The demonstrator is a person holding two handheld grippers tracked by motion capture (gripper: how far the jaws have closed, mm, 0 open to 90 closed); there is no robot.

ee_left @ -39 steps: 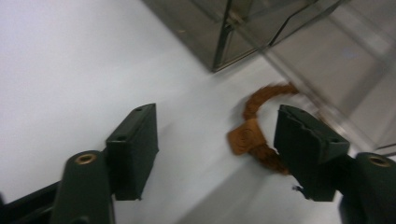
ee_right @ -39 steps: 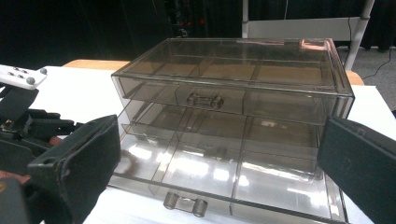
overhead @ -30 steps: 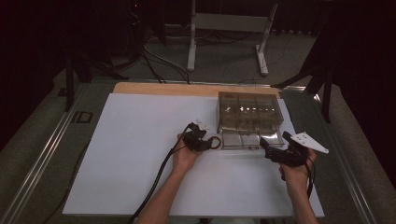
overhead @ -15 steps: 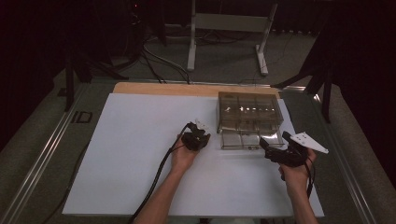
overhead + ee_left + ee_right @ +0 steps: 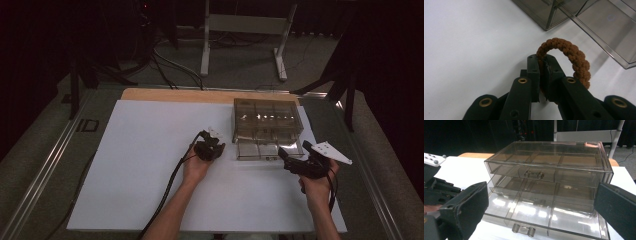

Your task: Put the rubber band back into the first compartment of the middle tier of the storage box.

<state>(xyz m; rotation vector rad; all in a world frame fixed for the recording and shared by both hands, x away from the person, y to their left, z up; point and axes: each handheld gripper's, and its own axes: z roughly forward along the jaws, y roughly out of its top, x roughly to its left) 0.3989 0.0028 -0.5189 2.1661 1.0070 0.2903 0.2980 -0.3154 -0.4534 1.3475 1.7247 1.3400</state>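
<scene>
Brown braided cord forms the small round hair tie [image 5: 571, 56] pinched between the clenched jaws of the left gripper [image 5: 543, 72], most of its loop arching free past the jaw tips, just above the white table sheet [image 5: 145, 165]. No brand, label or readable writing appears on the tie, the box or the grippers. In the high view the left gripper [image 5: 209, 149] sits just left of the smoky transparent plastic drawer box [image 5: 267, 122], the left hand [image 5: 196, 170] behind it with the forearm coming up from the bottom edge. The box's lower drawer [image 5: 541, 213] is pulled out towards the person, its compartments showing. The right gripper [image 5: 299, 162] hovers at the drawer's front right corner, held in the right hand [image 5: 315, 186]; its jaws stand released, wide apart, facing the box with nothing between them.
</scene>
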